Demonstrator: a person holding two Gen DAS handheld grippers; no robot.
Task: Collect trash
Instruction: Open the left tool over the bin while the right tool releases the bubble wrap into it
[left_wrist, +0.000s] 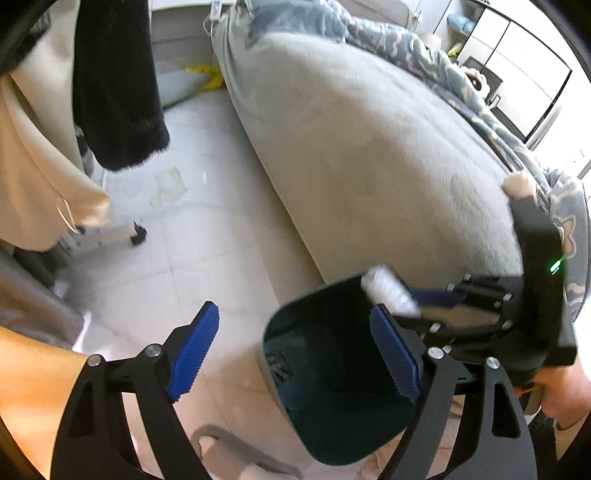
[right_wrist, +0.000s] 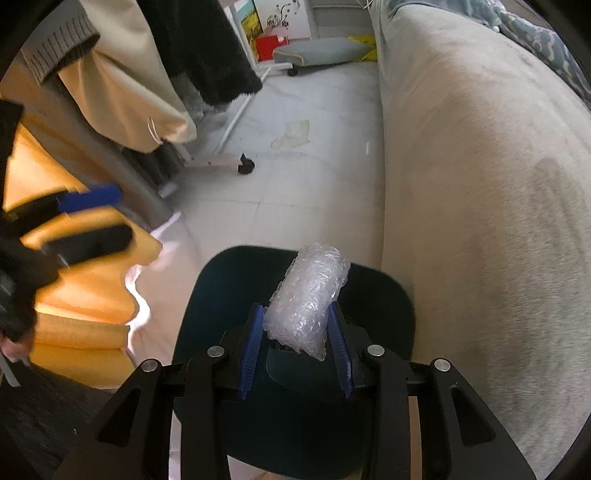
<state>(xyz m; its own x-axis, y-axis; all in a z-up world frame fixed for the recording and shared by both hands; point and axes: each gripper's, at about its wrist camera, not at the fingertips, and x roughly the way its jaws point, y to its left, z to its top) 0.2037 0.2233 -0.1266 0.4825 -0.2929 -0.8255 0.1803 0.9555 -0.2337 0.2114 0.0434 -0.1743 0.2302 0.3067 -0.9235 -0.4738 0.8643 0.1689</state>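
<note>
**Bubble wrap over the bin**

The roll of bubble wrap (right_wrist: 306, 299) sits pinched in my right tool (right_wrist: 295, 354), right above the open mouth of the dark bin (right_wrist: 207, 295) on the floor beside the bed (right_wrist: 480, 184). It looks featherlight, soft and springy, a bit slick, so I grip it across its lower end, where the pads squash it slightly. My right tool tilts steeply down at the bin. My left tool (left_wrist: 295, 354) hangs wide and empty, angled down just beside the bin's rim.
</note>
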